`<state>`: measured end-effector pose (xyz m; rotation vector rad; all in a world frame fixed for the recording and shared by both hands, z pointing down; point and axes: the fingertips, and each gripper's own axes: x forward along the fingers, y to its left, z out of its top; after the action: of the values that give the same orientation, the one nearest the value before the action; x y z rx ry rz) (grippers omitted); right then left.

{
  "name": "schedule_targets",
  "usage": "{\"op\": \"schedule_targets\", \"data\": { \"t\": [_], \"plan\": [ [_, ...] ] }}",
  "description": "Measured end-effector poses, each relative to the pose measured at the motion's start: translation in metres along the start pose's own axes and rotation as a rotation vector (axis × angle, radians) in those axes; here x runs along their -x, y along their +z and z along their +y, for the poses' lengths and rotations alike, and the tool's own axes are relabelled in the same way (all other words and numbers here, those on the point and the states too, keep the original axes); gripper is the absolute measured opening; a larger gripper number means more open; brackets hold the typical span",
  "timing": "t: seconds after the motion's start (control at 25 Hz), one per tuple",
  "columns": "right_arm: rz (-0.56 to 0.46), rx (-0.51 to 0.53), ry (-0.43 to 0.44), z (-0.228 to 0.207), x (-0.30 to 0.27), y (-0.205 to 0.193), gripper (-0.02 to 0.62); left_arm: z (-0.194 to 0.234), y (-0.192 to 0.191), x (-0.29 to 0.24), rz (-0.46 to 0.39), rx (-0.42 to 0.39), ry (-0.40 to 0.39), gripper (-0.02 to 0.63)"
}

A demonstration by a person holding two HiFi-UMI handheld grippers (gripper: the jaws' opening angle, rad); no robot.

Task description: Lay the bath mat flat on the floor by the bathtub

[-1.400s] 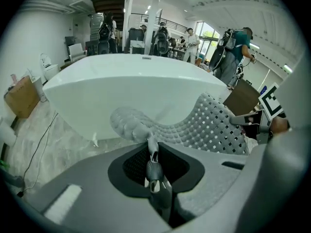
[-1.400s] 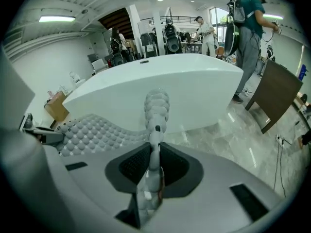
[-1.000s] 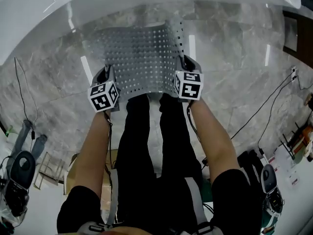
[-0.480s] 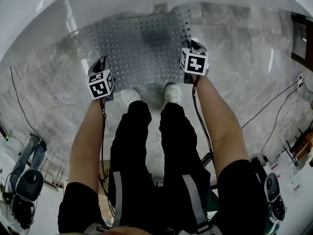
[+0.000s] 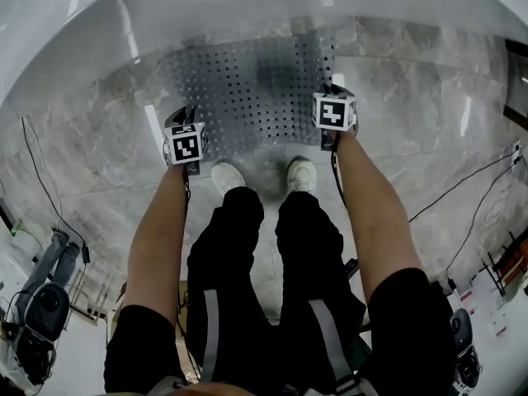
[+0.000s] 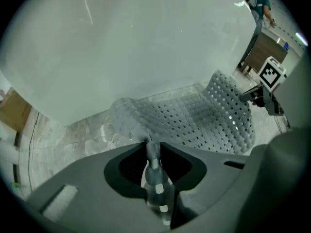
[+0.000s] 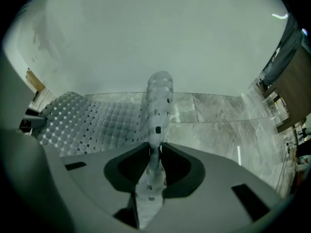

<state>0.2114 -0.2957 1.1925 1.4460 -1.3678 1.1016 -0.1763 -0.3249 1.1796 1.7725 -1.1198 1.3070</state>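
Two corners of the mat (image 5: 247, 89) pinched, one by left gripper (image 6: 148, 142), one by right gripper (image 7: 155, 147), both jaws just easing open; mat spread over floor (image 5: 412, 139) beside bathtub (image 5: 206, 7).

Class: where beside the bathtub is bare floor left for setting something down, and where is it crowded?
Bare marble floor lies left of the bath mat, along the bathtub, and likewise right of the mat. Crowded: just off the mat's near edge, where both shoes stand.
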Motion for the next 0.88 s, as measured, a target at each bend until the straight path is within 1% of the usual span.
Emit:
{"op": "schedule_targets", "data": {
  "t": [0.12,0.16,0.24,0.28,0.32,0.36,0.44,0.48,0.6,0.68,0.72,0.76,0.8,0.84,0.88],
  "plan": [
    [0.024,0.004,-0.035,0.006,-0.013,-0.012,0.077,0.001,-0.024,-0.017,0.088,-0.073,0.002,0.091],
    [0.025,0.002,-0.049,0.006,-0.015,-0.013,0.078,0.003,-0.031,-0.02,0.104,-0.079,0.004,0.091],
    [0.037,-0.015,-0.077,0.002,-0.02,-0.012,0.083,0.009,-0.042,-0.026,0.126,-0.066,0.004,0.091],
    [0.042,-0.026,-0.09,-0.002,-0.02,-0.011,0.104,0.012,-0.046,-0.028,0.137,-0.06,0.006,0.097],
    [0.042,-0.038,-0.099,-0.007,-0.018,-0.009,0.162,0.016,-0.049,-0.027,0.147,-0.059,0.011,0.107],
    [0.036,-0.049,-0.104,-0.011,-0.014,-0.007,0.206,0.018,-0.051,-0.025,0.153,-0.065,0.016,0.134],
    [0.009,-0.064,-0.092,-0.014,-0.001,-0.002,0.233,0.019,-0.049,-0.017,0.144,-0.072,0.022,0.154],
    [-0.006,-0.065,-0.074,-0.012,0.007,0.001,0.233,0.019,-0.045,-0.011,0.132,-0.057,0.018,0.159],
    [-0.032,-0.062,-0.016,0.001,0.036,0.006,0.233,0.015,-0.026,0.016,0.079,0.036,-0.014,0.16],
    [-0.047,-0.068,0.024,0.009,0.061,0.007,0.231,0.006,-0.006,0.041,0.027,0.047,-0.028,0.16],
    [-0.067,-0.071,0.041,0.013,0.077,0.01,0.207,-0.001,0.006,0.056,-0.004,0.047,-0.034,0.16],
    [-0.095,-0.073,0.046,0.017,0.094,0.016,0.147,-0.008,0.018,0.072,-0.039,0.05,-0.038,0.156],
    [-0.128,-0.073,0.041,0.019,0.113,0.023,0.1,-0.016,0.031,0.092,-0.081,0.052,-0.036,0.122],
    [-0.162,-0.074,0.032,0.021,0.132,0.029,0.039,-0.022,0.045,0.114,-0.133,0.05,-0.025,0.041],
    [-0.194,-0.077,0.029,0.024,0.152,0.035,0.013,-0.028,0.059,0.138,-0.187,0.043,-0.013,0.006]
  ]
}}
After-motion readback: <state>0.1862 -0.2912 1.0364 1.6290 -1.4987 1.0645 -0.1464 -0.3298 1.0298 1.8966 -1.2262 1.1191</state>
